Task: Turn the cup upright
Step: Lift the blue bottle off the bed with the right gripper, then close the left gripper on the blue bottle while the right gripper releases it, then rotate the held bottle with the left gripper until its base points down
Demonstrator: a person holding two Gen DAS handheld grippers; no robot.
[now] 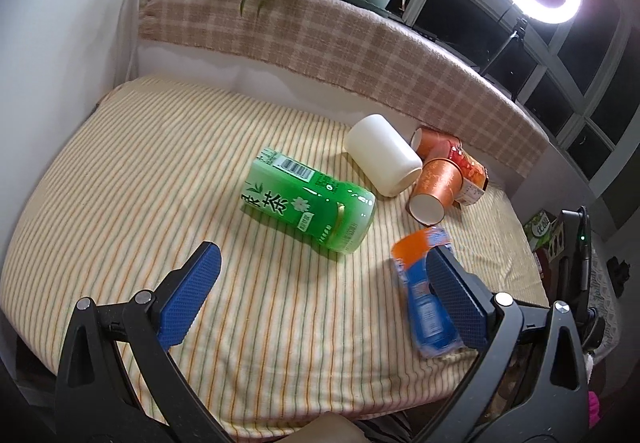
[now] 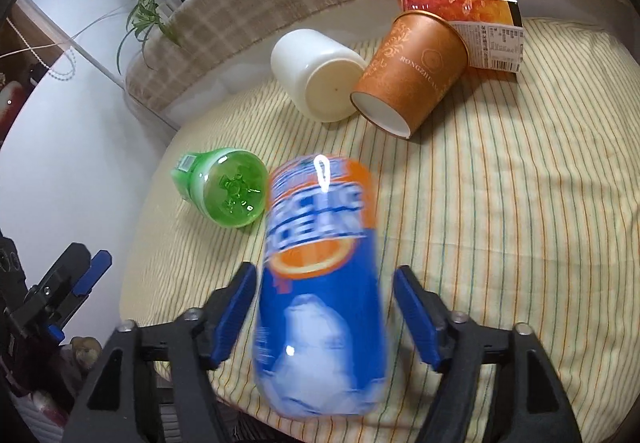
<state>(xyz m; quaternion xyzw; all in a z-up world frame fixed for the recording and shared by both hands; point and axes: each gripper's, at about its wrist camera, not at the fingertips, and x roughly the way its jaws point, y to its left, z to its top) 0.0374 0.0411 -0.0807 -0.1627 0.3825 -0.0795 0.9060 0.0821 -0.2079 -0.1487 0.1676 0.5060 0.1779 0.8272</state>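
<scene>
Lying blurred between the wide-open right gripper [image 2: 324, 307], the blue-orange can [image 2: 320, 279] is touching neither pad. At one o'clock the orange paper cup [image 2: 412, 75] is lying sideways, probably awaiting flipping. The left gripper [image 1: 320, 295] is hanging open, holding nothing.

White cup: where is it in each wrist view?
Left wrist: white cup lies on its side, upper centre-right, just left of the orange paper cup.
Right wrist: white cup upper centre, base facing the camera, touching that paper cup.
Shared landmark: green bottle.
</scene>
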